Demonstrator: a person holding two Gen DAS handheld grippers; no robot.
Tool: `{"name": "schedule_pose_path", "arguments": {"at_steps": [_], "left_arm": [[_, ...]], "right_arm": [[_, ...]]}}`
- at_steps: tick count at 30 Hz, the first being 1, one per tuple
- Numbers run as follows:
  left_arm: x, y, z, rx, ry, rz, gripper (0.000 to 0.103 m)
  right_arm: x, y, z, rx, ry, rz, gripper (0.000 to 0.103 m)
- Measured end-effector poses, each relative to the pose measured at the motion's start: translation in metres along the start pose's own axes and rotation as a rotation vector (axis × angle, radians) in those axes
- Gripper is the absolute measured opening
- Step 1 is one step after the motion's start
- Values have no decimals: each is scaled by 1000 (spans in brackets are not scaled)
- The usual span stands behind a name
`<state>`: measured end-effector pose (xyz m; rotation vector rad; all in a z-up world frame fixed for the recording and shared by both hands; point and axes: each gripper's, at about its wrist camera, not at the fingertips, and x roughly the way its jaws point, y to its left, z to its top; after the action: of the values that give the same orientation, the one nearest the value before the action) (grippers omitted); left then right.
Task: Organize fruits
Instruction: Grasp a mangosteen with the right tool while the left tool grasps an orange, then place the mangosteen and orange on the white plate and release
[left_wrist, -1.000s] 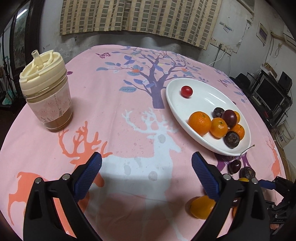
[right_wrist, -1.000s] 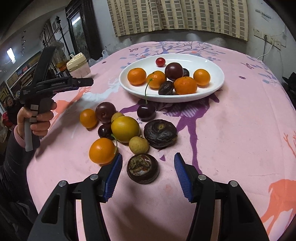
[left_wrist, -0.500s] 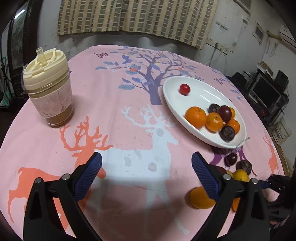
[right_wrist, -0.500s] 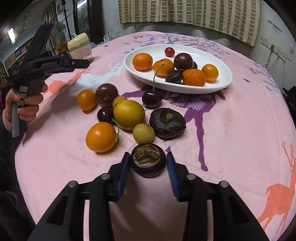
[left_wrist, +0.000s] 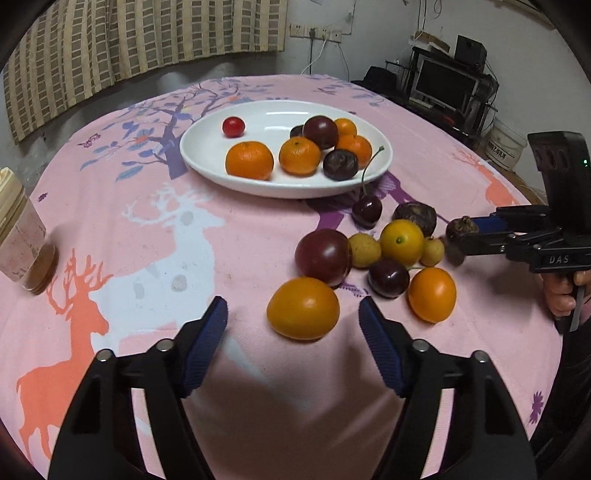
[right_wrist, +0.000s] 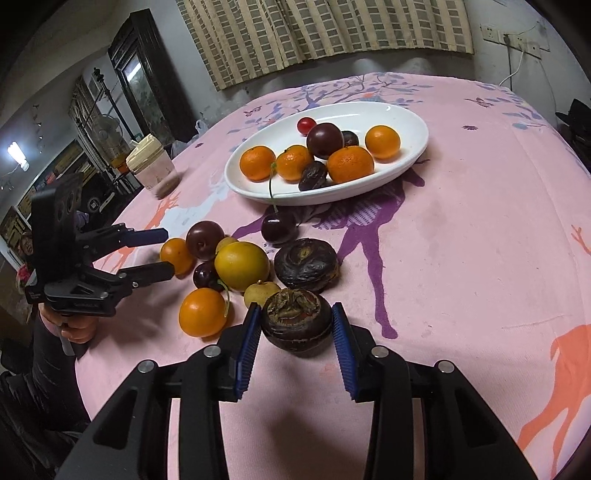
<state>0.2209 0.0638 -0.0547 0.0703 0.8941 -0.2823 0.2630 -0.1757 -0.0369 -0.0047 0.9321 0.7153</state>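
Gripping a dark, wrinkled fruit (right_wrist: 296, 322), the right gripper (right_wrist: 295, 341) has both blue pads (right_wrist: 246, 345) pressed to its sides near the table's near edge, well short of the plate (right_wrist: 410, 155). Whether the fruit rests on the pink cloth (right_wrist: 461, 258) or is lifted off it cannot be told.

Just beyond it, toward the plate, lies a loose heap: a small yellow fruit (right_wrist: 260, 292), an orange (right_wrist: 202, 312), a second wrinkled dark fruit (right_wrist: 306, 264), a big yellow fruit (right_wrist: 242, 265), a dark cherry (right_wrist: 204, 275), a plum (right_wrist: 205, 240) and another orange (right_wrist: 176, 255). A stemmed cherry (right_wrist: 279, 229) sits closest to the plate, its stem leaning up over the rim.

The left gripper (left_wrist: 293, 345) is spread wide and holds nothing; in its own view that last orange (left_wrist: 303, 308) lies between its fingers (left_wrist: 205, 341), just ahead of the tips and touching neither.

On the plate are four oranges (right_wrist: 258, 162), a plum (right_wrist: 325, 140), two small dark fruits (right_wrist: 313, 175) and, at its far side, a red cherry tomato (right_wrist: 306, 124).

Left of the plate, well apart, stands a lidded cup (right_wrist: 153, 168).
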Motion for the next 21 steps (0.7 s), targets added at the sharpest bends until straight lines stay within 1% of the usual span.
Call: {"name": "schedule_pose_path", "arguments": {"at_steps": [1, 3, 4, 8, 13, 17, 18, 21], "left_arm": [[2, 0, 0, -5, 8, -8, 61], [4, 1, 0, -12, 15, -11, 59], [4, 2, 0, -15, 17, -16, 54], [7, 2, 1, -13, 28, -30, 51], [11, -3, 2, 0, 41, -33, 49], [12, -1, 3, -15, 42, -34, 45], [12, 0, 3, -20, 42, -33, 41], [12, 4, 3, -37, 41, -49, 41]], "right_arm": [[0, -1, 0, -1, -1, 0, 39], [1, -2, 1, -4, -3, -1, 39], [1, -2, 1, -4, -3, -1, 39], [1, -1, 0, -4, -4, -2, 39], [1, -1, 0, -7, -3, -3, 39], [1, -1, 1, -7, -3, -4, 39], [0, -1, 1, -7, -4, -4, 39], [0, -1, 1, -4, -10, -3, 39]]}}
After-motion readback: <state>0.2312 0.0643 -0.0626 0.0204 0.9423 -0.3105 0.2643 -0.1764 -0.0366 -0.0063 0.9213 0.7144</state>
